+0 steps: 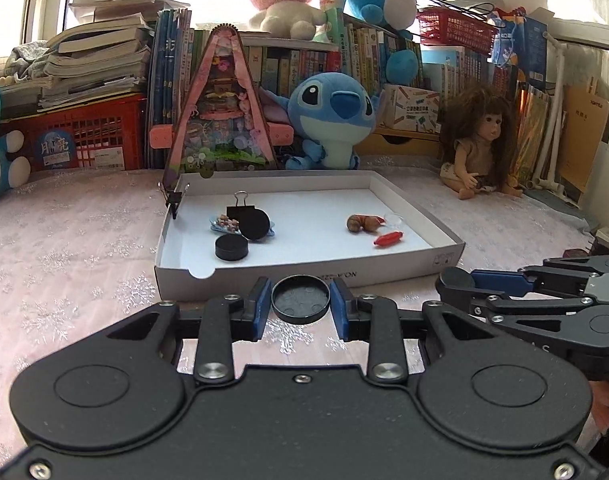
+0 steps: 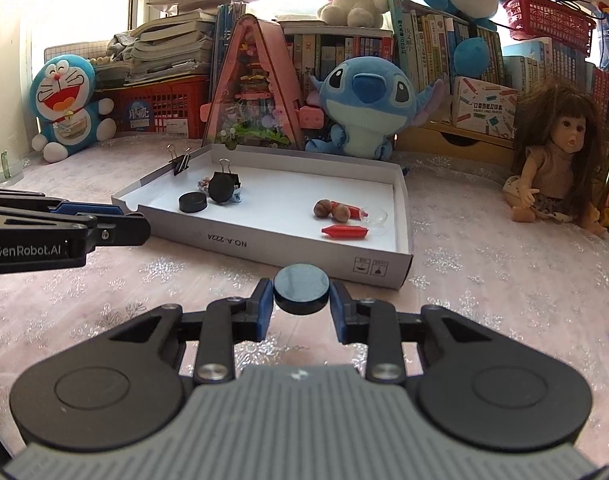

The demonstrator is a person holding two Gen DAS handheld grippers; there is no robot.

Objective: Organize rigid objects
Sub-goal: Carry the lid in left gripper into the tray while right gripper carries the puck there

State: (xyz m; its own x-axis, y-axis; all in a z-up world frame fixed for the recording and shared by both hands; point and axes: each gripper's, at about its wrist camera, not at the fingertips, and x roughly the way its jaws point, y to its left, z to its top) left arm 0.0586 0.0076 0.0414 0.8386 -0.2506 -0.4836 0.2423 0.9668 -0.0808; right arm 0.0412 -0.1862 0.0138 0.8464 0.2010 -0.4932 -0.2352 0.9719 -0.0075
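Note:
My left gripper is shut on a round black cap, hollow side up, just in front of the white cardboard tray. My right gripper is shut on a solid black disc near the tray's front right corner. Inside the tray lie a black disc, a second black disc leaning on a binder clip, a blue trinket with beads, walnuts, red capsule-shaped pieces and a clear lid. A binder clip grips the tray's left wall.
Behind the tray stand a pink triangular diorama, a Stitch plush, a doll, a Doraemon plush, red crates and rows of books. A pink snowflake-patterned cloth covers the table.

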